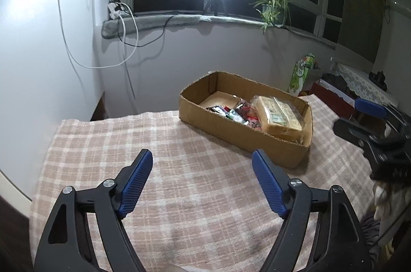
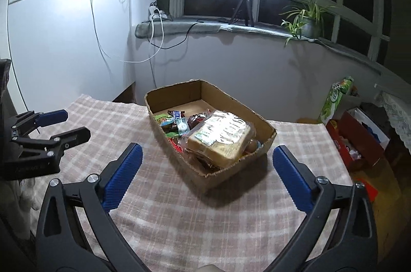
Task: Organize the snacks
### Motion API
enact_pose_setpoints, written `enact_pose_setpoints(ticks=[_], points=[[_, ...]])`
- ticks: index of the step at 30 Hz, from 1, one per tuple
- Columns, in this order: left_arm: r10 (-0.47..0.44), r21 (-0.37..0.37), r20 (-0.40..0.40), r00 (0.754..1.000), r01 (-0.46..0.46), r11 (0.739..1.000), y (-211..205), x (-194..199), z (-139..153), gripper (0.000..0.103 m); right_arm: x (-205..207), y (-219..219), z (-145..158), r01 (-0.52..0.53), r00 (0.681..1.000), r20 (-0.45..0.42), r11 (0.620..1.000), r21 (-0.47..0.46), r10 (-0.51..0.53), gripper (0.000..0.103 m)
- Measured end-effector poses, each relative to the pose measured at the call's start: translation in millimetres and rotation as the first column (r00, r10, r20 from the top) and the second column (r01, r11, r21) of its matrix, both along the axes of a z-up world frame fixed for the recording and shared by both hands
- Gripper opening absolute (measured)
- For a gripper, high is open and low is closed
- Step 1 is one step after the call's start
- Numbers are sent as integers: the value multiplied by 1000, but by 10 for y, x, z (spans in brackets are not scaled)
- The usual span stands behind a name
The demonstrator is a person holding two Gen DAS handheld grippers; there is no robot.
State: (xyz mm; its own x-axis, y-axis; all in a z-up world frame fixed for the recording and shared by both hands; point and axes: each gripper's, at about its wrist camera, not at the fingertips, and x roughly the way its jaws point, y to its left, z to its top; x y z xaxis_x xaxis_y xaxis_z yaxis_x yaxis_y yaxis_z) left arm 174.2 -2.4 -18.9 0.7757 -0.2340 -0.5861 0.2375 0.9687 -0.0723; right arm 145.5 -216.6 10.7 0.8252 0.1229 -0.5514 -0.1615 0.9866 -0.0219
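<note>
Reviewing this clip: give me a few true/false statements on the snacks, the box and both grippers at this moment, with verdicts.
1. The snacks lie inside the cardboard box. True.
2. The right gripper is shut on the bread pack. False: its jaws stand wide apart with nothing between the pads; the bread pack lies in the box.
3. The left gripper is open and empty. True.
4. The box stands on the windowsill. False: it stands on the checked cloth.
5. A Snickers bar lies loose on the cloth. False: it is in the box, among the other small wrappers.
</note>
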Motion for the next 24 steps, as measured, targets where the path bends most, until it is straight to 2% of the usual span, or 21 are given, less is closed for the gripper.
enact_pose_setpoints(ticks=[24], points=[[29, 28, 17, 999, -29, 999, -5, -19, 16, 80, -19, -71, -138, 37, 999, -21, 999, 12, -37, 103]])
